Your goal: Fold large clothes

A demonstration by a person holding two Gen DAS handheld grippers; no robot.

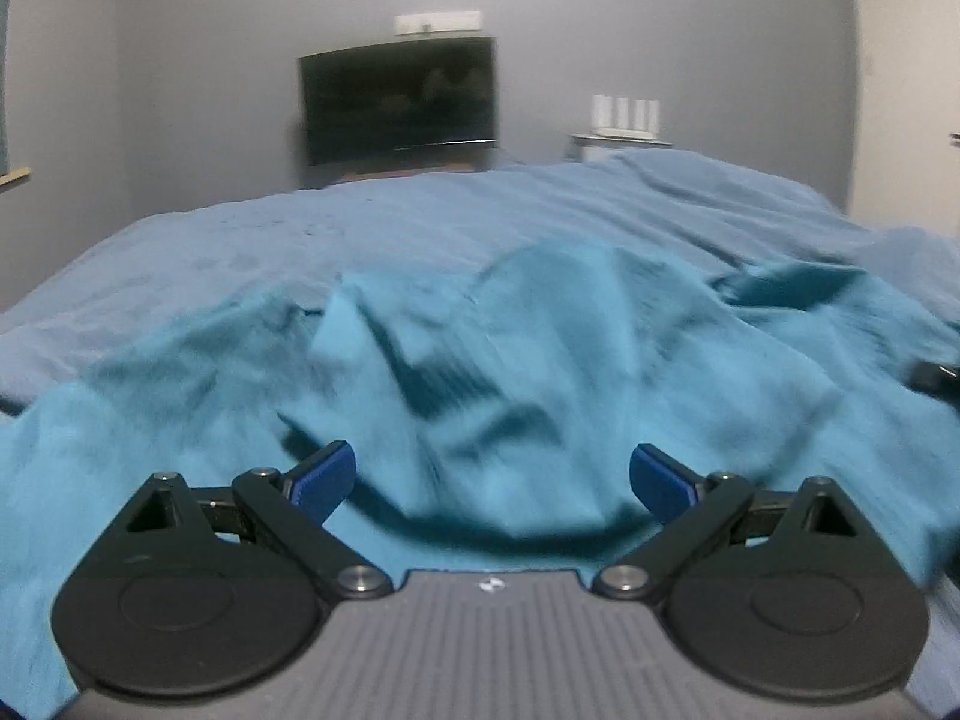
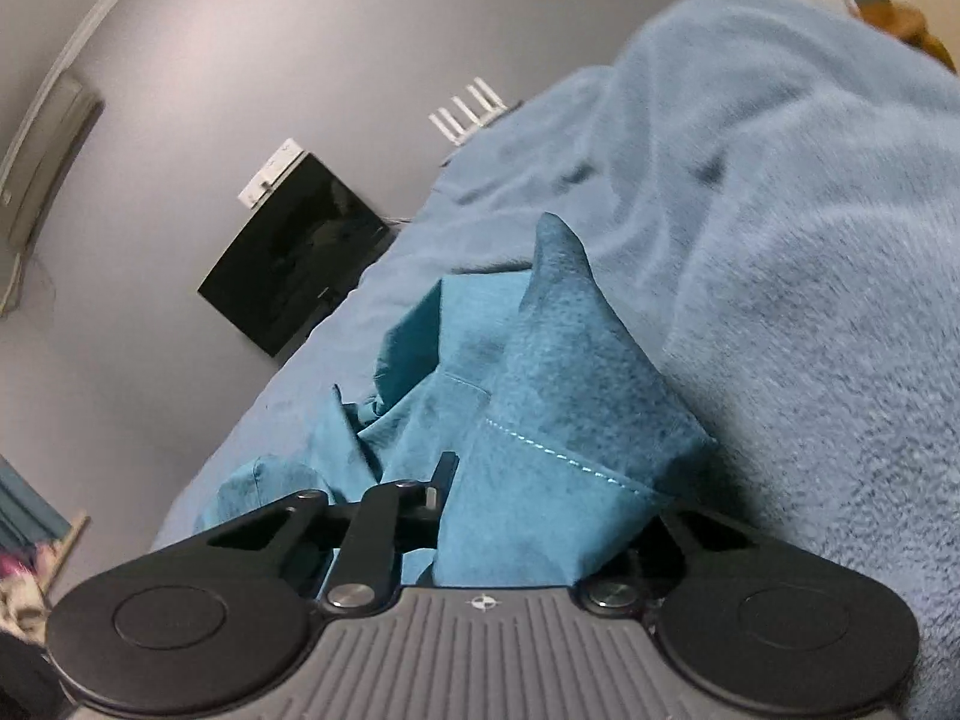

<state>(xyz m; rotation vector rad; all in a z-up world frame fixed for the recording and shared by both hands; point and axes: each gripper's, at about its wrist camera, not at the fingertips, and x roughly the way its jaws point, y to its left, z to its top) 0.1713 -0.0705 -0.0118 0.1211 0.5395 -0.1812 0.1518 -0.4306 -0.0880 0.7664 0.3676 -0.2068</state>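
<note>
The teal garment [image 1: 498, 360] lies rumpled across the lower half of the left view on the blue bedspread [image 1: 300, 240], with no neat fold showing, so the folding looks barely started. The left gripper [image 1: 492, 480] stands wide apart over it, holding nothing. The right gripper [image 2: 540, 510] is clamped on a stitched hem, bottom centre of its view.

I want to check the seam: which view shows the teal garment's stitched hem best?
The right wrist view: the teal garment fills the centre and its stitched hem is sharp, clamped in the right tool. The left wrist view shows only blurred folds, no stitching.
</note>
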